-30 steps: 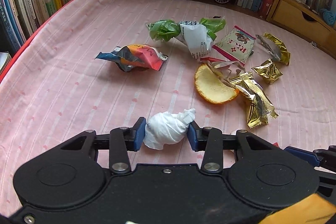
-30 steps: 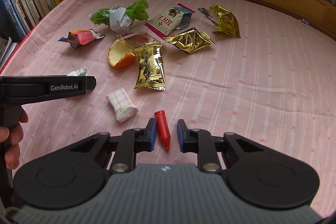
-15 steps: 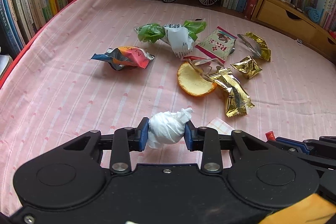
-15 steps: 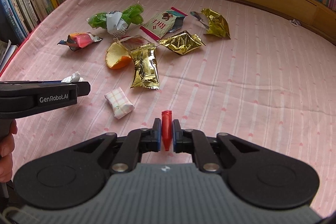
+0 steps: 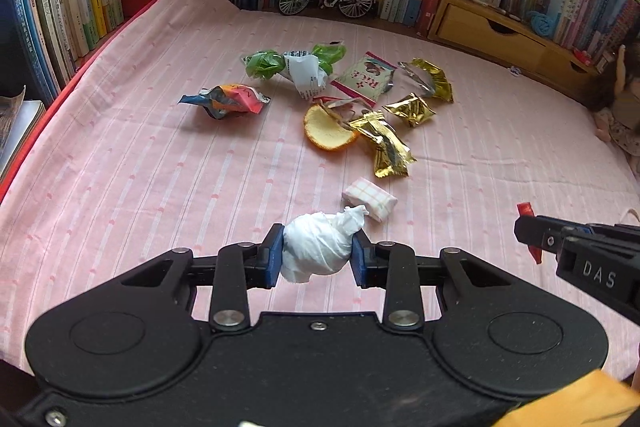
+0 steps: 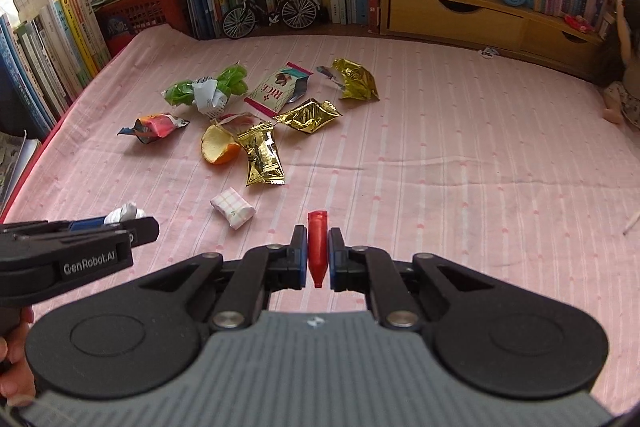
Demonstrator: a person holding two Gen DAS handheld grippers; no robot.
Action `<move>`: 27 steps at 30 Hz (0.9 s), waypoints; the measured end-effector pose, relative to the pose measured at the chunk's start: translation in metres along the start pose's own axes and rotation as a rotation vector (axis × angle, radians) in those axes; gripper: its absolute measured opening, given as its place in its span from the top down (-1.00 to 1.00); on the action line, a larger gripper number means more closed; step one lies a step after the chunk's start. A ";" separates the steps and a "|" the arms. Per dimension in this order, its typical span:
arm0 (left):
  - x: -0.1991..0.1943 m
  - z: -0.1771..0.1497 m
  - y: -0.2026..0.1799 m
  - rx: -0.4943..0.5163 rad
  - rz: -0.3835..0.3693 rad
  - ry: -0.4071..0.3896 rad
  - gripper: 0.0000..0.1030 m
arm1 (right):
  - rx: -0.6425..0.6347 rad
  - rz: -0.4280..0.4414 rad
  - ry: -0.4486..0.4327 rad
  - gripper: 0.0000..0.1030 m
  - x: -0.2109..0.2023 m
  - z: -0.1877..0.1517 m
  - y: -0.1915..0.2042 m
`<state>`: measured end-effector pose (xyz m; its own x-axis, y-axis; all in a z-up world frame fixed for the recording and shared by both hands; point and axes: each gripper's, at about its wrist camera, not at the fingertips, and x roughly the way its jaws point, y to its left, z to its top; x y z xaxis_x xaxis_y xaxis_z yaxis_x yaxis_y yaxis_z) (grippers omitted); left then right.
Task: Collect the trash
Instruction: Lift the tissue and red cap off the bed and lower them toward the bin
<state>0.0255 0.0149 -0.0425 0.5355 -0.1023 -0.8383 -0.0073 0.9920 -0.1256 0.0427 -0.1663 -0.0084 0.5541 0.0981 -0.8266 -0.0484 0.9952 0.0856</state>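
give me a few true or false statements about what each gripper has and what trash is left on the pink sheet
1. The left gripper is shut on a white tissue wad. True.
2. The right gripper is open and holds nothing. False: it is shut on a red cap.
3. The orange peel lies in the left gripper. False: it lies on the pink sheet beside a gold wrapper.
4. A small checked packet lies on the sheet, held by neither gripper. True.
5. A model bicycle stands by the books beyond the sheet. True.
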 end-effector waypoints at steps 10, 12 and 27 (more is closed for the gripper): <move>-0.063 -0.069 0.012 0.081 -0.096 0.025 0.39 | 0.108 -0.083 -0.045 0.73 -0.072 -0.064 0.017; -0.068 -0.085 0.017 0.077 -0.104 0.044 0.39 | 0.118 -0.088 -0.024 0.73 -0.078 -0.080 0.021; -0.110 -0.185 0.030 0.025 -0.058 0.074 0.39 | 0.126 -0.022 0.017 0.73 -0.120 -0.172 0.034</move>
<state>-0.1896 0.0428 -0.0525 0.4706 -0.1640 -0.8670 0.0437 0.9857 -0.1628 -0.1679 -0.1432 -0.0017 0.5399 0.0775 -0.8381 0.0688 0.9884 0.1357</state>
